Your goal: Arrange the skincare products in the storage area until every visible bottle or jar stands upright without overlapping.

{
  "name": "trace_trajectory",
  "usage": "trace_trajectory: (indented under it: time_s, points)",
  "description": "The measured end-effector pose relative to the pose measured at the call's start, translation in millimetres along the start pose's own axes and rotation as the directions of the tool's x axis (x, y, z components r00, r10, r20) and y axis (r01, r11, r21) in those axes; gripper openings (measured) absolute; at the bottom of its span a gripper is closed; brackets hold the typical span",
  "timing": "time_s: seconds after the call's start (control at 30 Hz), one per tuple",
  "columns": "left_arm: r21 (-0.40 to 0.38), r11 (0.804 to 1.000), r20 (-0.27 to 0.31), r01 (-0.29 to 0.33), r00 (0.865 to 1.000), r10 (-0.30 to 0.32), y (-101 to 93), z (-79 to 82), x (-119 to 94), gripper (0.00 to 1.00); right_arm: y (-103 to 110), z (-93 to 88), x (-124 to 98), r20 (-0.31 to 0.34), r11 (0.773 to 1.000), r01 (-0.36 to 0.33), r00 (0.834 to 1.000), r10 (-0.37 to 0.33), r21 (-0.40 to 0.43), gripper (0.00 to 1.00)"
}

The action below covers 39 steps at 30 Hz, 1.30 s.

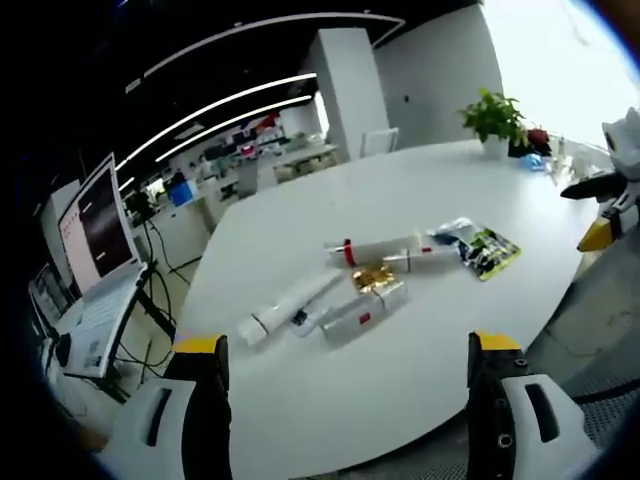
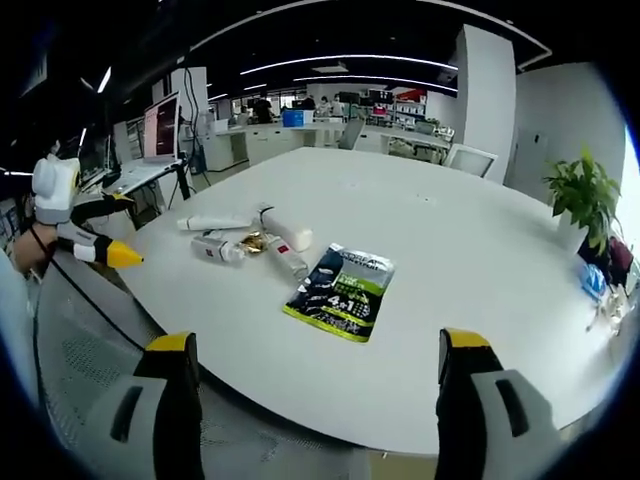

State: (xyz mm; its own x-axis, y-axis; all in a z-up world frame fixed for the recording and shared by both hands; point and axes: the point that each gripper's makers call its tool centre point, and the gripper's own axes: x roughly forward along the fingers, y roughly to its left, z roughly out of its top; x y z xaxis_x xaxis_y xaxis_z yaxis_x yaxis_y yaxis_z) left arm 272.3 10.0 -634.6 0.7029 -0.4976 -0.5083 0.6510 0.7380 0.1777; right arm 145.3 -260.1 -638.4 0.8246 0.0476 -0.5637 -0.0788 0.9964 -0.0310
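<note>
Both tools stand wide apart and hold nothing: the left tool (image 1: 345, 365) hovers over the near edge of the white worktop (image 1: 400, 210), and the right tool (image 2: 315, 365) hovers over its own near edge. The skincare tubes (image 1: 290, 305) lie flat in a loose cluster mid-worktop, some touching, with a gold-wrapped item (image 1: 372, 277) among them. A dark green sachet (image 2: 340, 290) lies flat just beside them, and a potted plant (image 2: 580, 200) stands at the far edge.
</note>
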Motion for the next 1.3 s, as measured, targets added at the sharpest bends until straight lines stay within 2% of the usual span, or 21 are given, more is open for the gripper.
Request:
trace_trajectory:
  time_s: [0.47, 0.73, 0.87, 0.93, 1.03, 1.3]
  points:
    - [-0.006, 1.0, -0.019, 0.02, 1.0, -0.02, -2.2, -1.9, -1, 0.97, 5, 1.5, 0, 0.002, 0.999, -0.035, 0.999, 0.035, -0.016, 1.0]
    - [0.015, 1.0, -0.04, 0.02, 0.999, -0.02, -3.2, -5.5, 0, 0.97, 3, 0.9, 0, -0.002, 1.0, -0.024, 1.0, 0.024, -0.015, 1.0]
    - [-0.003, 1.0, -0.033, 0.019, 0.999, -0.019, -1.8, -4.5, 0, 0.97, 3, 1.0, -2, -0.002, 1.0, -0.025, 1.0, 0.025, -0.009, 1.0]
    - [-0.022, 1.0, -0.06, 0.021, 0.998, -0.022, -1.0, -8.8, 0, 0.97, 4, 1.2, -2, -0.005, 1.0, -0.026, 1.0, 0.026, -0.012, 1.0]
    - [-0.02, 1.0, -0.052, 0.022, 0.998, -0.023, -1.2, -7.5, 1, 0.97, 5, 0.5, -2, -0.024, 0.999, -0.034, 0.999, 0.033, -0.031, 1.0]
    - [-0.028, 0.999, -0.052, 0.037, 0.998, -0.039, 0.3, -5.4, -1, 0.96, -3, 15.9, -2, -0.026, 0.996, -0.029, 0.999, 0.027, -0.084, 1.0]
